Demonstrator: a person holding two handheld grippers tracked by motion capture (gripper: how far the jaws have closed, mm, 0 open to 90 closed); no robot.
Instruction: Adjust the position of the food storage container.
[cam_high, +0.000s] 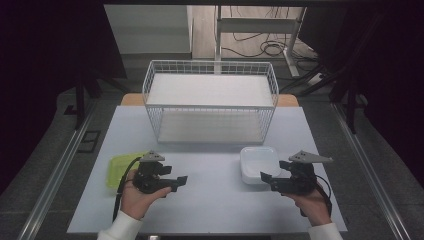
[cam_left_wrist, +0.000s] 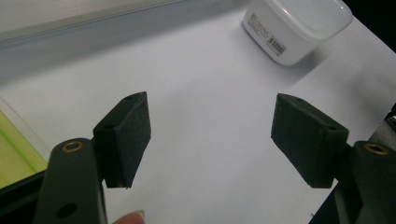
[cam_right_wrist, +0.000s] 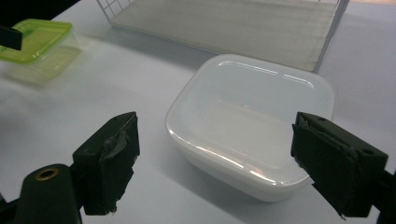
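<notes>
The left gripper (cam_high: 175, 182) partly hides a lime-green translucent plastic container (cam_high: 119, 167); both hands hover low over the white table (cam_high: 215, 200), jaws spread, empty; the right gripper (cam_high: 267, 179) faces a white lidded plastic box (cam_right_wrist: 252, 121).

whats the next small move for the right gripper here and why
Probably ease the right gripper forward around the white container: its jaws stand open and empty, the container sits just ahead between them, lid on, untouched, with the wire basket behind it.
</notes>
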